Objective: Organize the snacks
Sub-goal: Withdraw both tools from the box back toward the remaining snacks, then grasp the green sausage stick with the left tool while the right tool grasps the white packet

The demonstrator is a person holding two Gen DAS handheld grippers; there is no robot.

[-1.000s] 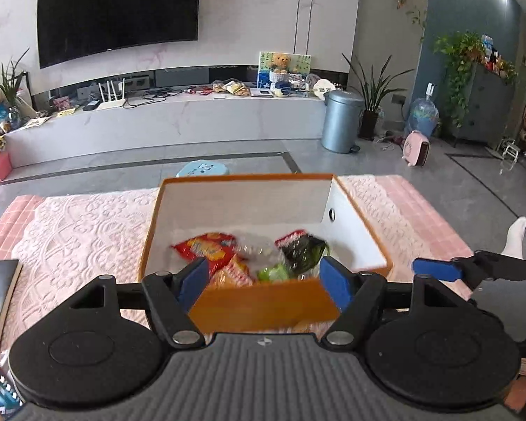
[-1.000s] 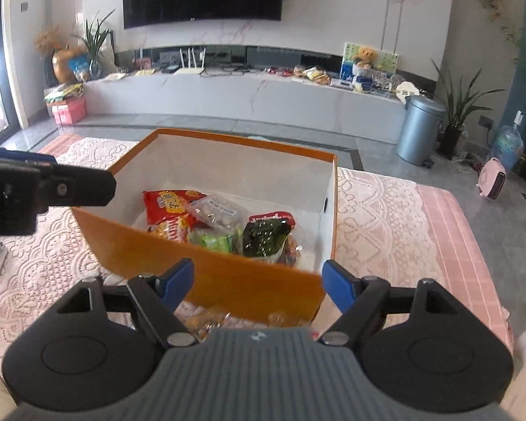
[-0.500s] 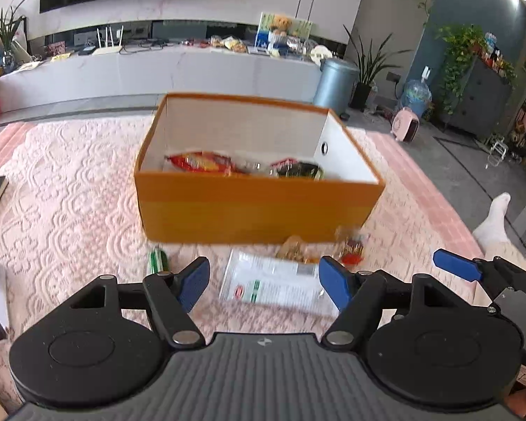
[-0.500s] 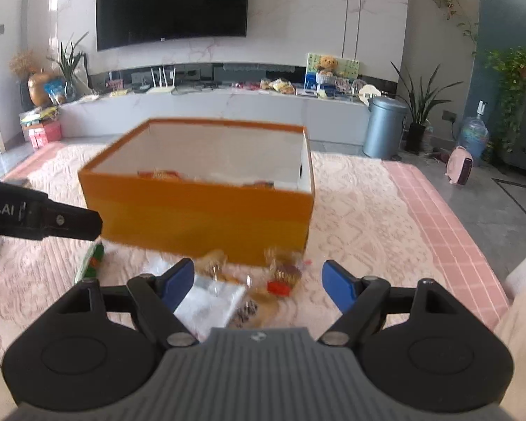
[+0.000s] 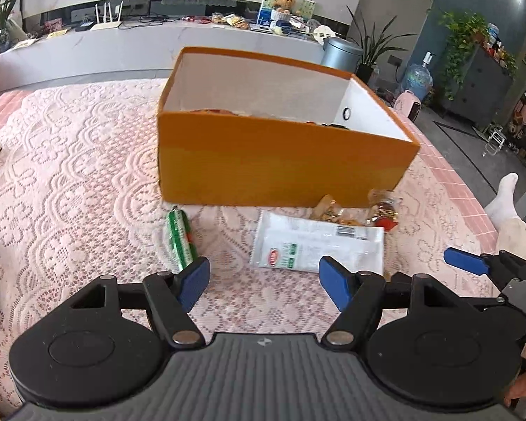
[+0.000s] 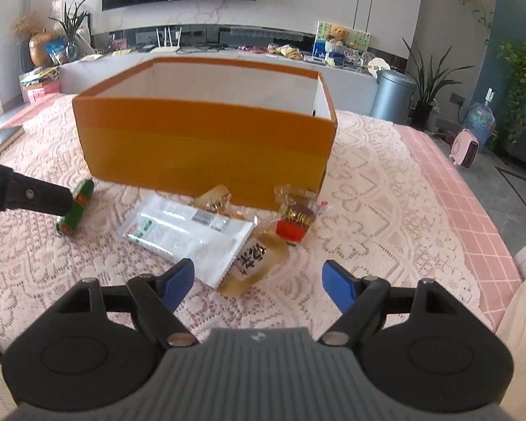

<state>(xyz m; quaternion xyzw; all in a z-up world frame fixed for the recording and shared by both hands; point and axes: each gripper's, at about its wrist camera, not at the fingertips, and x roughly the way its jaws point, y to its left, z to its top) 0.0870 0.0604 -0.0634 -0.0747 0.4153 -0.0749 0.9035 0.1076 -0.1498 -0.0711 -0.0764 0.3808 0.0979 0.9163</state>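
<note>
White snack packet (image 5: 317, 244) lies just beyond the left gripper's (image 5: 263, 282) spread fingers (image 5: 193, 280).

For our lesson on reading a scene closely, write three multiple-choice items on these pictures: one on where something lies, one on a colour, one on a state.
1. Where does the white flat packet lie?
A. inside the box
B. on the lace cloth in front of the box
C. on the floor

2. What colour is the outside of the box?
A. orange
B. blue
C. grey

3. What state is the right tool in?
A. shut on a packet
B. open and holding nothing
C. shut and empty

Answers: 1 B, it rests on the lace cloth near the box's front wall. 2 A, its walls are orange outside, white inside. 3 B, its fingers stand wide apart with only cloth and packets beyond.
</note>
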